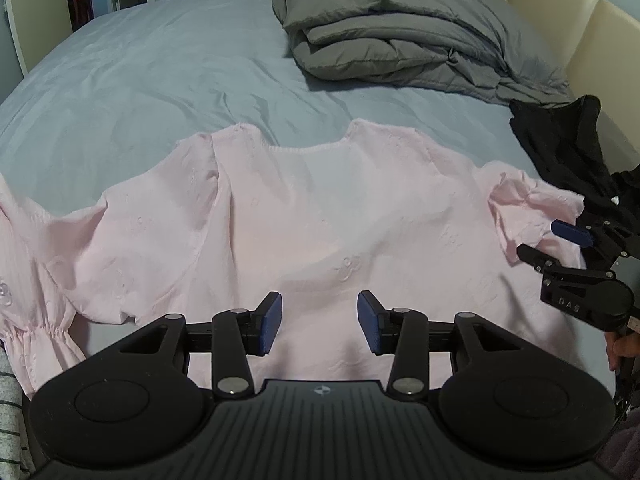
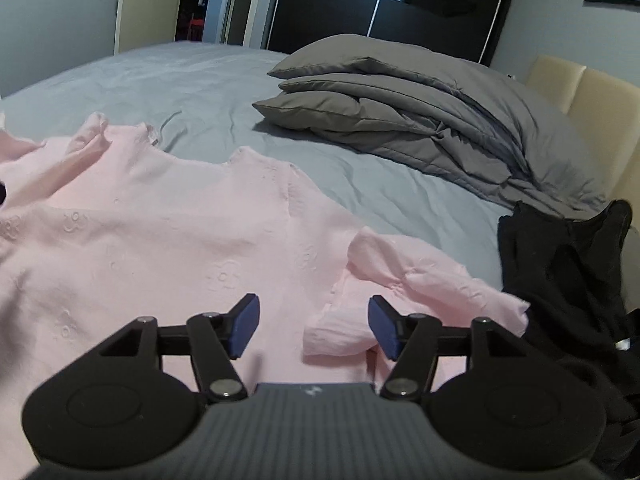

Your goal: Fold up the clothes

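A pale pink blouse (image 1: 320, 208) lies spread flat on the grey-blue bed sheet (image 1: 160, 80), neckline away from me. My left gripper (image 1: 320, 322) hovers over its lower middle, jaws open with only flat fabric beneath. In the right wrist view the blouse (image 2: 160, 240) fills the left side, and its short right sleeve (image 2: 404, 280) lies crumpled. My right gripper (image 2: 314, 328) is open over the sleeve's cuff, which sits between the pads without being pinched. The left wrist view shows the right gripper (image 1: 556, 246) at that sleeve (image 1: 524, 208).
A folded grey duvet (image 1: 400, 28) (image 2: 400, 120) lies at the far right of the bed by the cream headboard (image 2: 592, 96). A black garment (image 1: 560, 152) (image 2: 560, 272) sits just right of the sleeve. A striped cloth (image 1: 8, 400) is at the near left edge.
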`<state>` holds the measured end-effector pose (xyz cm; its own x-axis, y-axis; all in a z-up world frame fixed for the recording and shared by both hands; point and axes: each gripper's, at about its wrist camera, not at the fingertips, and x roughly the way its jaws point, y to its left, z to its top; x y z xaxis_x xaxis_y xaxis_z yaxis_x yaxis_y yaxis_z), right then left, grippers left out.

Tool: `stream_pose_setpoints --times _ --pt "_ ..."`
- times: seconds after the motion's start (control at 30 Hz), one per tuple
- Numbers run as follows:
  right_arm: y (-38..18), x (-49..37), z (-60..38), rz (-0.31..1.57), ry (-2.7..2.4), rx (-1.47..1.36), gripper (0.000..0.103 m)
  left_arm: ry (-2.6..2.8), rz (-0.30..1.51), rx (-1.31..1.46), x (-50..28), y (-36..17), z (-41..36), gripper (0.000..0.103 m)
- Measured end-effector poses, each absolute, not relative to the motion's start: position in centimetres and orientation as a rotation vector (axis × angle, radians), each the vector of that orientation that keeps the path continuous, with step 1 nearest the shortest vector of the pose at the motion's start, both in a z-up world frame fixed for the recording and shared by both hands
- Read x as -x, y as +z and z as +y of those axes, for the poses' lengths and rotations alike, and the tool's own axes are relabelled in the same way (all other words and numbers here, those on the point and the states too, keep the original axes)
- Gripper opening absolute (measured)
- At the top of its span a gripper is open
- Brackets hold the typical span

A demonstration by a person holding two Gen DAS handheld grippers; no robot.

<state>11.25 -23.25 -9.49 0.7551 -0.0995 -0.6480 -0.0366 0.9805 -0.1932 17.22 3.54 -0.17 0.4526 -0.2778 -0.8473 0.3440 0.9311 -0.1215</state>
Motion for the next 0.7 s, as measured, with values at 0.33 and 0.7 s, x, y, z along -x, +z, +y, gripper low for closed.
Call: stream_pose_setpoints --times 0.33,0.7 --pt "-13.6 -14.3 -26.0 0.862 -0.119 0.069 0.045 -0.397 1.083 -0.098 -17.9 -1.7 2.8 0.040" --pt "-10.9 -13.4 -26.7 0.826 -0.129 -0.033 0.005 -0.477 1.098 -0.026 -17.7 -1.7 1.6 0.040"
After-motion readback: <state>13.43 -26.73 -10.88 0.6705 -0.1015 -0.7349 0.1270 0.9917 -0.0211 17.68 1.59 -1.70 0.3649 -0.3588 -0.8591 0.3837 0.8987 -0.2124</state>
